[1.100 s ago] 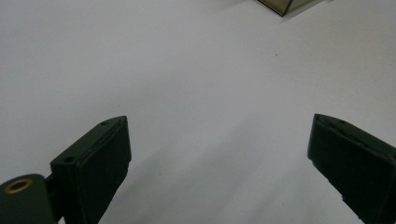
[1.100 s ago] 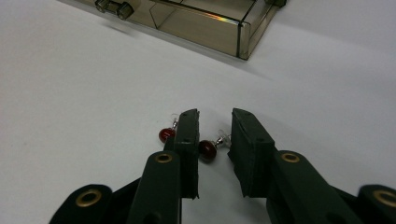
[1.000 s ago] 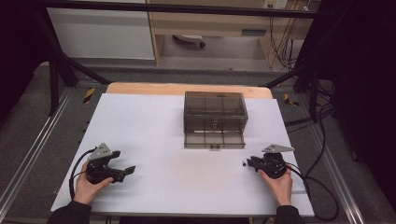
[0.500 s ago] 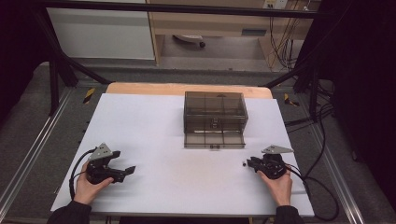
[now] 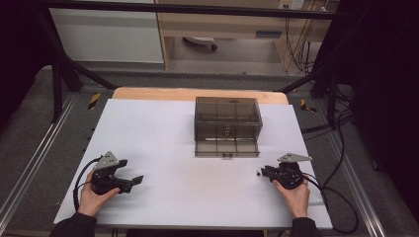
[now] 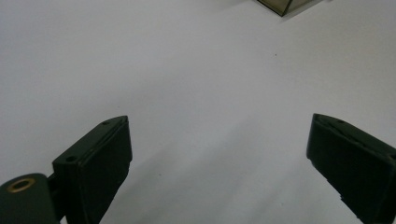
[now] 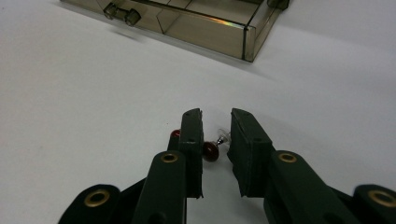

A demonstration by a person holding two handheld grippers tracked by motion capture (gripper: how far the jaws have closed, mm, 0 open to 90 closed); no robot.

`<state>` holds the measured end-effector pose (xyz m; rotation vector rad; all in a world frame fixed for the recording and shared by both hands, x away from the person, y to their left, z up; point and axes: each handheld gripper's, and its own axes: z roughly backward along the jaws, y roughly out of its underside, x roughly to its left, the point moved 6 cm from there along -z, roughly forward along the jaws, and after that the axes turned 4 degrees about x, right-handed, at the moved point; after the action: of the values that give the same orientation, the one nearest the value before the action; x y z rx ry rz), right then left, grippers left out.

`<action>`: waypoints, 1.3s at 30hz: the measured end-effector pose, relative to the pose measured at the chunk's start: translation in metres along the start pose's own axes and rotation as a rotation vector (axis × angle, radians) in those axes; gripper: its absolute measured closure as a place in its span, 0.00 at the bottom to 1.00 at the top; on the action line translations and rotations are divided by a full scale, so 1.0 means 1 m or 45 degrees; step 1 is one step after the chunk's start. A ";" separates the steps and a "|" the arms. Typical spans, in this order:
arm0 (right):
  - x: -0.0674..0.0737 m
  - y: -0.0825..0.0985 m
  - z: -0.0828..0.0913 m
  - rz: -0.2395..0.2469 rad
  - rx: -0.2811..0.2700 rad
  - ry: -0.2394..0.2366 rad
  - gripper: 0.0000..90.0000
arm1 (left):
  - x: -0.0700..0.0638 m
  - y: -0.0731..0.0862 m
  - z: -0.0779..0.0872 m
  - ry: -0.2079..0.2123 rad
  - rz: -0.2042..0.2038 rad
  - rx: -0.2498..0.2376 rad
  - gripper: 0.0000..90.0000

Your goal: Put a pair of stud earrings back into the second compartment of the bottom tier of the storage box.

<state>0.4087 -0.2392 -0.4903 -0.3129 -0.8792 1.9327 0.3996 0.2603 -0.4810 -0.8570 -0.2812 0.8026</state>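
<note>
Near right, table [image 5: 163,128]: my right gripper [image 7: 215,122], jaws nearly together around red earring [image 7: 210,151]; grip unclear.
Left gripper [image 6: 219,154]: spread, empty.
Change: none since a second ago.
Far centre: box [image 5: 227,118], drawer [image 5: 226,147] out.

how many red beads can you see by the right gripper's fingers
2. One red bead lies in the gap between the fingers, by a small clear backing; another peeks out beyond the left-hand finger. More may be hidden.

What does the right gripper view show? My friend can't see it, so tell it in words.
A small dark red earring with a silver post lies on the white table between the right gripper's two black jaws, which are nearly closed around it. Beyond them sits a smoky clear drawer, pulled open.
</note>
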 end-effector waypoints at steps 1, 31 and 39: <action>0.002 -0.001 0.001 0.006 -0.003 -0.006 0.83 | 0.000 0.000 0.000 -0.001 -0.001 0.001 0.07; 0.041 -0.048 0.003 0.090 -0.075 -0.083 0.84 | 0.001 0.001 0.000 -0.010 -0.003 0.013 0.08; 0.052 -0.072 -0.014 0.113 -0.089 -0.098 0.86 | 0.001 0.001 0.000 -0.010 -0.003 0.013 0.08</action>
<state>0.4375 -0.1687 -0.4432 -0.3251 -0.9998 2.0098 0.4000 0.2613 -0.4822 -0.8440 -0.2847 0.8051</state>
